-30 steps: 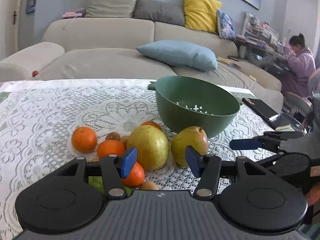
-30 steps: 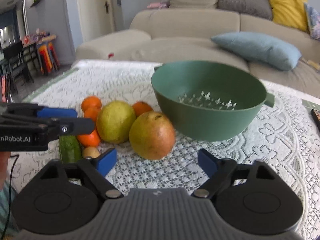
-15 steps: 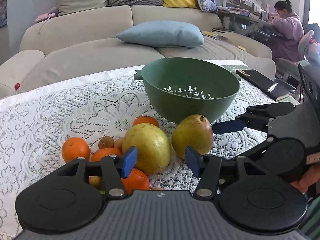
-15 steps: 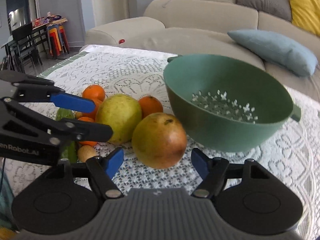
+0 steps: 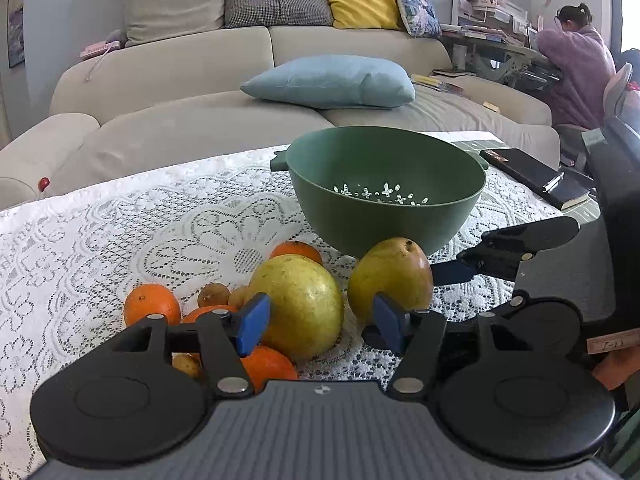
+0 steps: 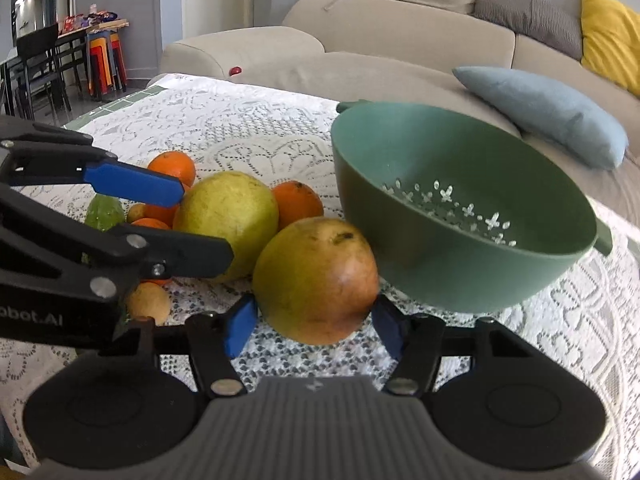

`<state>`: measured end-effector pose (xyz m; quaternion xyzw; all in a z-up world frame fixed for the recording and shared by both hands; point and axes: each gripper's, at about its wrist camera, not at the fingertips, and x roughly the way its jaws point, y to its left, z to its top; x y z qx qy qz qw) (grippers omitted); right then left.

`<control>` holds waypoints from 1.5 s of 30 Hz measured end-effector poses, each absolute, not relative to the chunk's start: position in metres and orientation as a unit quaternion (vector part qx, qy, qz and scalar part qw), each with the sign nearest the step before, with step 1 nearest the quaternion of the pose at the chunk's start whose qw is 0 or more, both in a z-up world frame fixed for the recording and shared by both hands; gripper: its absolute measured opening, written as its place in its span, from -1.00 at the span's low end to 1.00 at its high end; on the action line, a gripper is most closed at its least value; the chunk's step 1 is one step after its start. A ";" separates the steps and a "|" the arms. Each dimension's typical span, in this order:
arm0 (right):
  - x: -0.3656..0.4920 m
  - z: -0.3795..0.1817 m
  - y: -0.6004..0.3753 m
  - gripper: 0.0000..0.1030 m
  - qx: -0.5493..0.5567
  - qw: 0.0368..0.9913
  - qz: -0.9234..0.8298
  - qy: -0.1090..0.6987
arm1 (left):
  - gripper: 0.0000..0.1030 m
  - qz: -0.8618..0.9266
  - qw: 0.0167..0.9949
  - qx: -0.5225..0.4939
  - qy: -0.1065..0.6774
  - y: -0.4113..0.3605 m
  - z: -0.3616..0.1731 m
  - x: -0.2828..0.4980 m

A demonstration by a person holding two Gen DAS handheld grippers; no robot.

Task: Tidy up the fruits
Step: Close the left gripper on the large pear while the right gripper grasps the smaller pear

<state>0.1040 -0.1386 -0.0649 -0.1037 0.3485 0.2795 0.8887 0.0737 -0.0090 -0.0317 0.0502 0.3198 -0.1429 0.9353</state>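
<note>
1. Left gripper [image 5: 320, 316] is hovering low over the fruit pile on the lace-covered table [image 5: 120, 232], its blue fingers [image 5: 252, 322] standing apart on either side of the big yellow-green pear [image 5: 298, 304] without pressing it; its jaws have just been opening a little.
2. Oranges [image 5: 151, 305] are lying to the left of that pear, with a few small brownish fruits [image 5: 213, 294] tucked among them, and one more orange [image 5: 297, 251] is sitting behind it.
3. A green fruit [image 6: 103, 212] is peeking out at the left end of the pile in the right wrist view, partly hidden by the left gripper.
4. Right gripper [image 6: 316, 326] is reaching around the reddish-yellow pear [image 6: 316, 280], just to the right of the first pear; its jaws have just been closing, and the blue pads are sitting right at the pear's sides, though whether they are already pressing I cannot tell.
5. That reddish pear is resting on the table, right against the foot of the green colander [image 5: 386, 188].
6. The colander is standing upright towards the far right part of the table, nothing showing inside it.
7. A black notebook [image 5: 536, 178] is lying at the table's right edge.
</note>
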 end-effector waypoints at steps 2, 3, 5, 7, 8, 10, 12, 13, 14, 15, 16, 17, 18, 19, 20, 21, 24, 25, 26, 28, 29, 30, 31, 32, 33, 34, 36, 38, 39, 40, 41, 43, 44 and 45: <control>0.104 -0.064 -0.141 0.17 -0.101 0.887 0.282 0.352 | 0.38 -0.145 0.935 0.049 0.319 -0.009 -0.032 0.074; 0.103 -0.063 -0.142 0.17 -0.100 0.885 0.283 0.356 | 0.38 -0.145 0.936 0.048 0.318 -0.009 -0.032 0.075; 0.102 -0.062 -0.147 0.17 -0.096 0.882 0.283 0.363 | 0.39 -0.147 0.936 0.045 0.317 -0.009 -0.031 0.075; 0.101 -0.061 -0.152 0.17 -0.097 0.880 0.281 0.370 | 0.41 -0.148 0.936 0.044 0.316 -0.009 -0.031 0.076; 0.100 -0.060 -0.155 0.17 -0.099 0.880 0.281 0.371 | 0.42 -0.149 0.936 0.044 0.315 -0.009 -0.032 0.076; 0.101 -0.060 -0.158 0.17 -0.103 0.879 0.280 0.373 | 0.45 -0.149 0.937 0.046 0.313 -0.010 -0.033 0.076; 0.102 -0.060 -0.160 0.17 -0.106 0.878 0.279 0.374 | 0.46 -0.147 0.938 0.046 0.310 -0.010 -0.033 0.077; 0.103 -0.060 -0.160 0.17 -0.107 0.878 0.280 0.374 | 0.47 -0.148 0.938 0.045 0.309 -0.010 -0.033 0.077; 0.103 -0.061 -0.159 0.17 -0.109 0.878 0.280 0.373 | 0.47 -0.149 0.939 0.045 0.308 -0.010 -0.033 0.077; 0.103 -0.061 -0.159 0.17 -0.112 0.878 0.281 0.372 | 0.48 -0.151 0.939 0.045 0.306 -0.011 -0.033 0.077; 0.104 -0.061 -0.158 0.17 -0.116 0.877 0.283 0.370 | 0.48 -0.153 0.939 0.045 0.305 -0.011 -0.033 0.077; 0.104 -0.061 -0.158 0.17 -0.117 0.877 0.283 0.370 | 0.49 -0.155 0.939 0.046 0.303 -0.011 -0.033 0.077; 0.104 -0.061 -0.158 0.17 -0.117 0.877 0.283 0.370 | 0.53 -0.157 0.939 0.048 0.302 -0.011 -0.034 0.077; 0.105 -0.061 -0.158 0.17 -0.116 0.876 0.284 0.371 | 0.56 -0.157 0.939 0.051 0.301 -0.012 -0.034 0.077; 0.105 -0.061 -0.159 0.17 -0.116 0.876 0.285 0.371 | 0.56 -0.155 0.940 0.054 0.300 -0.013 -0.034 0.078; 0.106 -0.061 -0.159 0.17 -0.116 0.876 0.285 0.371 | 0.56 -0.151 0.940 0.057 0.300 -0.013 -0.035 0.079; 0.105 -0.059 -0.159 0.20 -0.120 0.878 0.285 0.365 | 0.56 -0.140 0.942 0.056 0.301 -0.013 -0.036 0.082; 0.105 -0.058 -0.160 0.24 -0.123 0.880 0.282 0.360 | 0.56 -0.133 0.942 0.061 0.303 -0.014 -0.036 0.083; 0.104 -0.057 -0.160 0.27 -0.125 0.882 0.281 0.356 | 0.56 -0.125 0.942 0.066 0.305 -0.015 -0.038 0.084; 0.105 -0.057 -0.161 0.28 -0.121 0.883 0.282 0.355 | 0.56 -0.122 0.939 0.071 0.315 -0.016 -0.040 0.087; 0.106 -0.057 -0.161 0.28 -0.120 0.883 0.282 0.355 | 0.56 -0.119 0.938 0.074 0.317 -0.017 -0.042 0.088; 0.107 -0.057 -0.161 0.28 -0.119 0.883 0.283 0.355 | 0.56 -0.115 0.938 0.081 0.316 -0.019 -0.042 0.089; 0.107 -0.057 -0.161 0.28 -0.118 0.883 0.283 0.355 | 0.56 -0.113 0.938 0.088 0.316 -0.021 -0.043 0.089; 0.108 -0.058 -0.160 0.28 -0.118 0.883 0.283 0.355 | 0.56 -0.111 0.938 0.098 0.314 -0.023 -0.043 0.090; 0.108 -0.058 -0.159 0.28 -0.118 0.883 0.283 0.354 | 0.56 -0.110 0.937 0.105 0.314 -0.025 -0.044 0.090; 0.108 -0.058 -0.159 0.28 -0.118 0.883 0.284 0.355 | 0.56 -0.107 0.937 0.115 0.313 -0.027 -0.045 0.091; 0.109 -0.059 -0.158 0.28 -0.117 0.883 0.284 0.355 | 0.54 -0.097 0.934 0.143 0.312 -0.033 -0.049 0.093; 0.109 -0.061 -0.156 0.28 -0.122 0.882 0.284 0.354 | 0.52 -0.095 0.931 0.151 0.319 -0.034 -0.052 0.096; 0.109 -0.062 -0.155 0.28 -0.123 0.882 0.285 0.354 | 0.52 -0.095 0.931 0.150 0.320 -0.034 -0.053 0.097; 0.109 -0.063 -0.154 0.28 -0.124 0.882 0.285 0.354 | 0.52 -0.095 0.930 0.152 0.321 -0.034 -0.054 0.097; 0.110 -0.063 -0.153 0.28 -0.125 0.882 0.285 0.354 | 0.52 -0.094 0.930 0.155 0.321 -0.034 -0.055 0.098; 0.110 -0.065 -0.152 0.28 -0.126 0.882 0.285 0.353 | 0.50 -0.095 0.930 0.157 0.319 -0.034 -0.055 0.097; 0.111 -0.065 -0.152 0.28 -0.124 0.883 0.285 0.352 | 0.46 -0.097 0.930 0.151 0.321 -0.033 -0.054 0.097; 0.111 -0.065 -0.152 0.28 -0.123 0.883 0.286 0.352 | 0.45 -0.097 0.931 0.147 0.321 -0.033 -0.054 0.096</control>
